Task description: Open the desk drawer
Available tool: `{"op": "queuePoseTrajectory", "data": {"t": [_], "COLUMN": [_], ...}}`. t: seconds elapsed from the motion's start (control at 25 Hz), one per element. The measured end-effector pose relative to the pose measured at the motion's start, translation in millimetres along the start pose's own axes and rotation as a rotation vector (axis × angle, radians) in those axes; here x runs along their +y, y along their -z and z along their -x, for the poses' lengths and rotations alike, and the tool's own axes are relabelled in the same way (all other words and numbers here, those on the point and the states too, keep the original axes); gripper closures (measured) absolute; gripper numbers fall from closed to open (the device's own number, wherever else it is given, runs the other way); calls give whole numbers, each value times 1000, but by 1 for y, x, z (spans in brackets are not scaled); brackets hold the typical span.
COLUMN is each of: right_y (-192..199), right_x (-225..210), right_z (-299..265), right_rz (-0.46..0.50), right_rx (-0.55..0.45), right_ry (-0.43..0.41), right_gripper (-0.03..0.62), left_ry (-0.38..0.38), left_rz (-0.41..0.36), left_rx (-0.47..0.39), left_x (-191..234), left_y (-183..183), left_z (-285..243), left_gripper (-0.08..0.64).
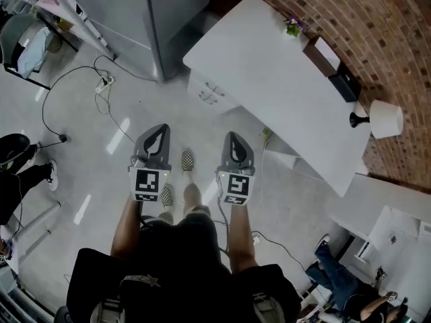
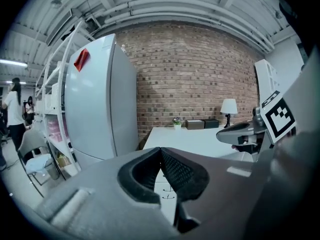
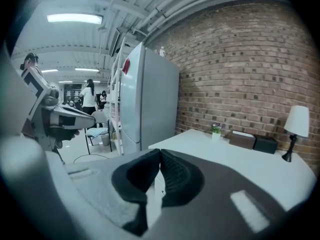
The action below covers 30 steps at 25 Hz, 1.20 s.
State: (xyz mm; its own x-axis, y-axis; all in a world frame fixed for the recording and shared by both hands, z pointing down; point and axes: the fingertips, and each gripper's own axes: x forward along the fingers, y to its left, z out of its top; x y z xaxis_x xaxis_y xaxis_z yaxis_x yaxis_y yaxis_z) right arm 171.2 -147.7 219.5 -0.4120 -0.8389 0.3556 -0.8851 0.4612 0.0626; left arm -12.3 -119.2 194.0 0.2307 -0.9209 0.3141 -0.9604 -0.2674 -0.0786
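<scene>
I hold my left gripper (image 1: pixel 160 130) and right gripper (image 1: pixel 233 137) side by side, both pointing to the desk (image 1: pixel 269 73). Both have their jaws pressed together and empty, because I am well apart from the desk and there is nothing to take here. The drawer (image 1: pixel 211 93) is in the desk's near end, closed, with its handles facing me. Behind the desk stands the brick wall (image 1: pixel 350 19).
</scene>
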Motion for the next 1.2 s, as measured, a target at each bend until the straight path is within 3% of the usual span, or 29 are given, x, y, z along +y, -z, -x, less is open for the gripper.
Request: {"op": "queuePoseTrajectory", "data": {"t": [0.64, 1.2], "right_y": [101, 216], "right_x": [-14, 5], "right_z": [-138, -215], "right_rz": [21, 88], "right_rx": [125, 159], "right_ry": [-75, -108], "right_gripper": [586, 586], "left_ry": [-44, -11], "left_rz": [79, 95], "left_rx": [65, 109], "left_x": [33, 34], "left_y": [103, 229], "left_z": [-112, -170], "left_gripper": [551, 551]}}
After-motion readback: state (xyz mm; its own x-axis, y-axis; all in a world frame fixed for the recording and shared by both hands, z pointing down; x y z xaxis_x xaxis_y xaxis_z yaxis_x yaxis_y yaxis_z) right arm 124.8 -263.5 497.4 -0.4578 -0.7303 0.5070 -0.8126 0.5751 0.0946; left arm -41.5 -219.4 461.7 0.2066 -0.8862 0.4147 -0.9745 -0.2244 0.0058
